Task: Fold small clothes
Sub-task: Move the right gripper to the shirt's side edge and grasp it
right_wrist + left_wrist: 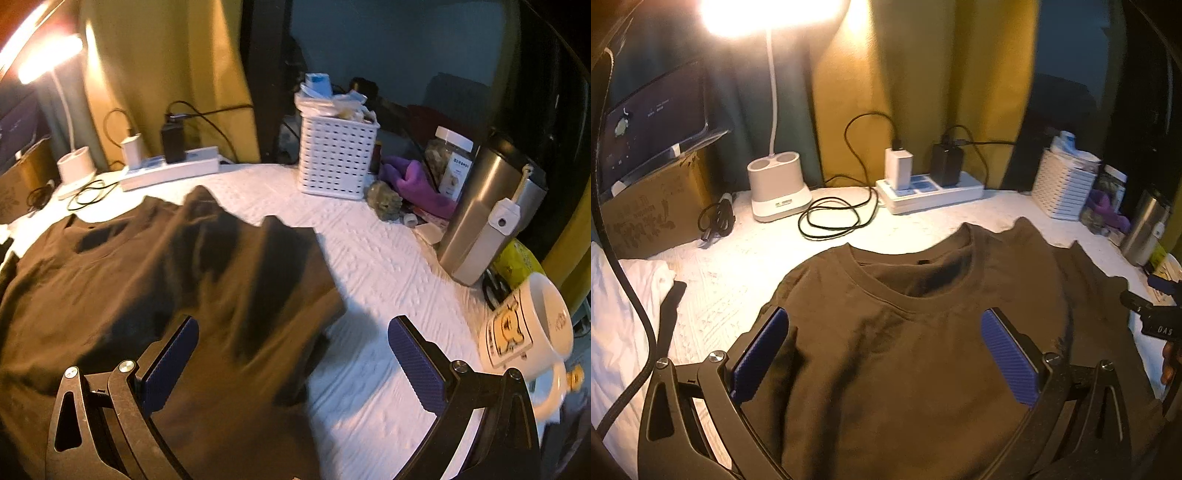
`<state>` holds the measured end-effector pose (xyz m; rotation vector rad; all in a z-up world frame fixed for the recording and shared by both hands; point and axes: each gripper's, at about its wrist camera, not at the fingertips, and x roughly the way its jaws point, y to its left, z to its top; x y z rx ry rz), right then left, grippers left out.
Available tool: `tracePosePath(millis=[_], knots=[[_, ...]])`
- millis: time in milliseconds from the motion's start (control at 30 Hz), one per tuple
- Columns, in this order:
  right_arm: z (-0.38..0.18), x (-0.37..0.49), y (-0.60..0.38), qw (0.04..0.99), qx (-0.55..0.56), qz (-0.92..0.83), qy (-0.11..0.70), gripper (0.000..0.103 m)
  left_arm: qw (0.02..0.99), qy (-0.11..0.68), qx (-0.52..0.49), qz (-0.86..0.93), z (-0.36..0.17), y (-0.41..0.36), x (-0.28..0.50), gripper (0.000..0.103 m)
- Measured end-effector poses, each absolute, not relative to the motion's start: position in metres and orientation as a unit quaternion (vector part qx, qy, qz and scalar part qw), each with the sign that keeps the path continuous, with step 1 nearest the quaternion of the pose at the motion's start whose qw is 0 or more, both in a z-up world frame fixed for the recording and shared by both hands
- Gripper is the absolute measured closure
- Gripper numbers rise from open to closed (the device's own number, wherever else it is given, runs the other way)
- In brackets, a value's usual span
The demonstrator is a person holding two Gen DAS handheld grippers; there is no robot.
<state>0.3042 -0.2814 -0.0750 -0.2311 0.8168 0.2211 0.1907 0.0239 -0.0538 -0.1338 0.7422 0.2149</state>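
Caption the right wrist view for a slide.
Open right hand-held gripper poised over the brown T-shirt's rumpled edge on a white tablecloth.

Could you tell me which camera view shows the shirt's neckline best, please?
The left wrist view: the shirt lies centred there, its round neckline facing the camera between the open left tongs. The right wrist view shows mostly the rumpled side and sleeve; the neckline sits small and dark at far left.
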Motion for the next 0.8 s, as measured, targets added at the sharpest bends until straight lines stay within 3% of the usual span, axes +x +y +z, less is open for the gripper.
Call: tracePosePath(millis=[433, 600, 733, 800], knots=[[-0.103, 0.404, -0.29, 0.88, -0.053, 0.193, 0.432, 0.004, 0.913, 0.385, -0.061, 0.122, -0.066, 0.038, 0.22, 0.0], [-0.12, 0.423, -0.279, 0.863, -0.046, 0.218, 0.452, 0.024, 0.909, 0.391, -0.066, 0.131, -0.068, 0.046, 0.223, 0.0], [-0.124, 0.418, -0.265, 0.869, -0.088, 0.212, 0.439, 0.025, 0.905, 0.396, -0.069, 0.139, -0.071, 0.05, 0.224, 0.0], [-0.123, 0.415, -0.26, 0.87, -0.109, 0.208, 0.433, 0.051, 0.903, 0.4, -0.074, 0.139, -0.073, 0.052, 0.224, 0.0]])
